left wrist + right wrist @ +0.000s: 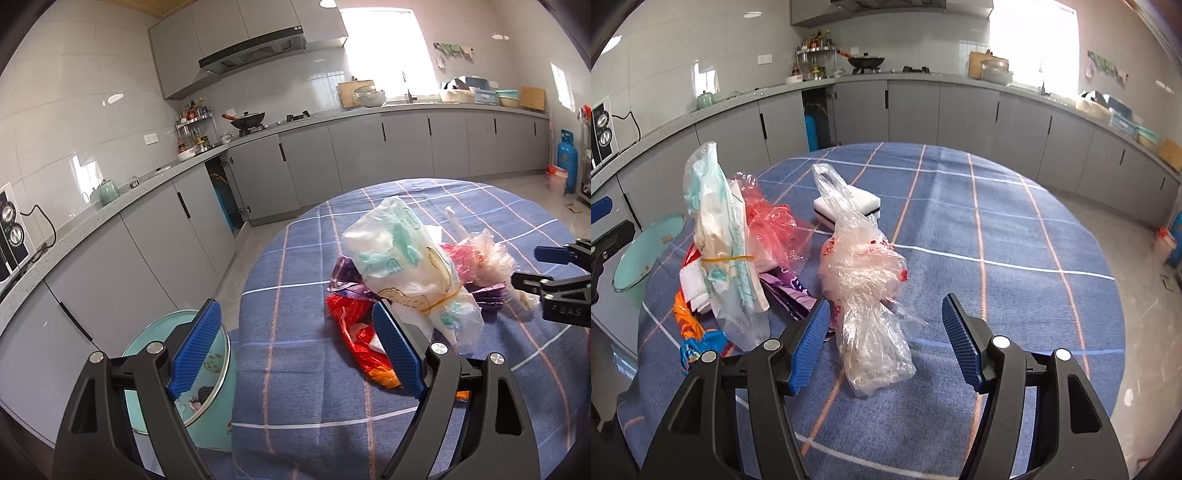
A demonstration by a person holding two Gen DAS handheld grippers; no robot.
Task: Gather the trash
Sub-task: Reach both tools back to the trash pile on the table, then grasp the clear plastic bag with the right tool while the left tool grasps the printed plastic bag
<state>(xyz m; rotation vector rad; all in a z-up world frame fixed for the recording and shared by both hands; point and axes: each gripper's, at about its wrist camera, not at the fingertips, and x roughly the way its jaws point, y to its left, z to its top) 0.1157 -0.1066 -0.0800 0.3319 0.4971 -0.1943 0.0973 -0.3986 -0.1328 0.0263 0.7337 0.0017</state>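
Observation:
A heap of trash lies on the blue checked tablecloth (295, 258). In it are a white-and-green bag bundle (402, 266) tied with a rubber band, a red-orange wrapper (360, 339), a purple wrapper (345, 271) and a crumpled clear bag with red print (484, 254). My left gripper (295, 306) is open and empty, its right finger beside the red-orange wrapper. In the right wrist view the clear bag (864, 280) lies between the pads of my open right gripper (886, 301), and neither pad presses on it. The bundle (716, 236) stands to its left.
A teal bin (212, 373) stands on the floor off the table's left edge, also visible as the bin (646, 251) in the right wrist view. A white sponge block (851, 203) lies behind the clear bag. Grey kitchen cabinets (314, 162) run around the room.

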